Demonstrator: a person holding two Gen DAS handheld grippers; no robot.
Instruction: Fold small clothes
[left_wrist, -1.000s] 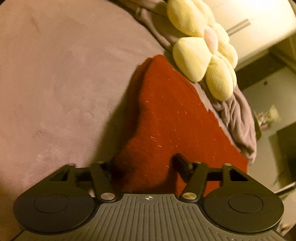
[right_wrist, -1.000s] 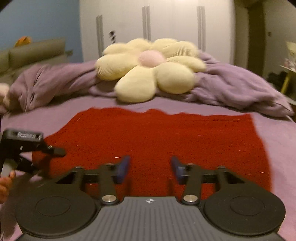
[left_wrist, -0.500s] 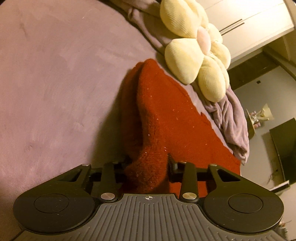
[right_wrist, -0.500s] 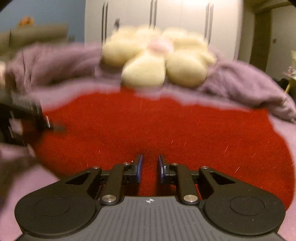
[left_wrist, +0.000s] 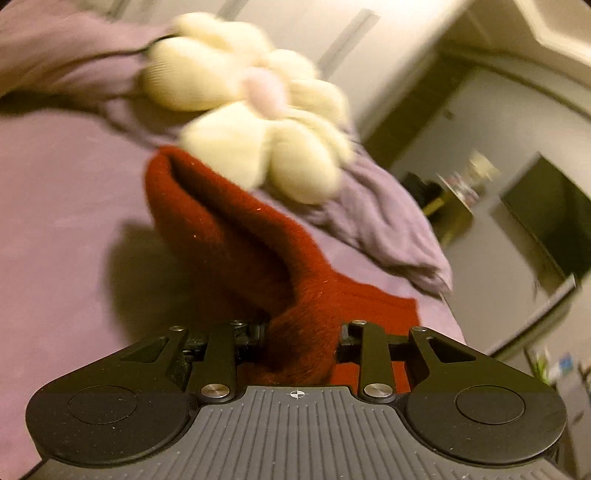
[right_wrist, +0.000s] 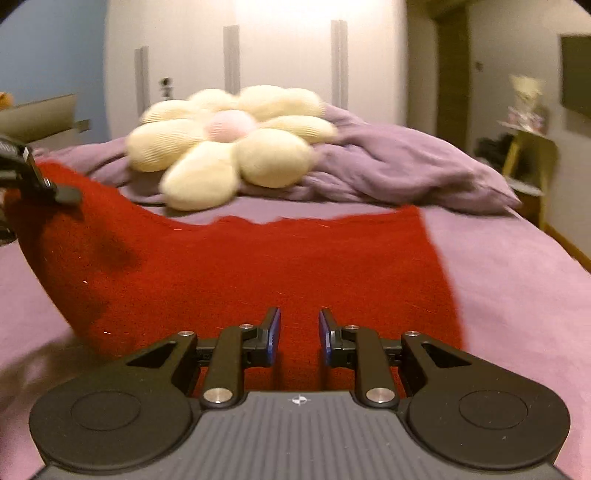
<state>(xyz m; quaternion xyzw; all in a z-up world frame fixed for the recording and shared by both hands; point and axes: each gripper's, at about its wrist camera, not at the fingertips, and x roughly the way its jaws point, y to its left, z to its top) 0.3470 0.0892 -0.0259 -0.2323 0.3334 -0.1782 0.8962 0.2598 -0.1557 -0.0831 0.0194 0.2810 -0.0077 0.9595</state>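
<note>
A: What did the left gripper (left_wrist: 301, 334) have?

B: A bunched corner of the red knit garment (left_wrist: 236, 236). The wool filled the gap between its fingers, which were closing on it. The pinched corner rode above the purple bedcover (left_wrist: 55, 206), and the cloth ran away from the jaws toward twelve o'clock as a raised, curled ridge with a shadow on the cover at its nine o'clock side.

A: And the right gripper (right_wrist: 298, 338)?

B: Its blue-padded fingers (right_wrist: 274, 334) stood narrow and were opening, with a clear gap between them. The garment (right_wrist: 258, 269) lay under them, but I could not tell whether the tips touched it. Nothing was pinched there.

A: Where did the garment sit in the right wrist view?

B: Spread flat across the middle of the bedcover (right_wrist: 517, 280); its far edge ran toward one o'clock. At nine to ten o'clock its left corner was pulled up off the bed, with the left gripper (right_wrist: 33, 181) at that raised corner.

A: Anything beyond it?

B: A cream flower-shaped cushion (right_wrist: 229, 144) with a pink centre at twelve o'clock, resting on a rumpled purple blanket (right_wrist: 399, 170) that trailed off toward two o'clock. White wardrobe doors (right_wrist: 280, 55) stood behind. The cushion looked blurred in both views.
</note>
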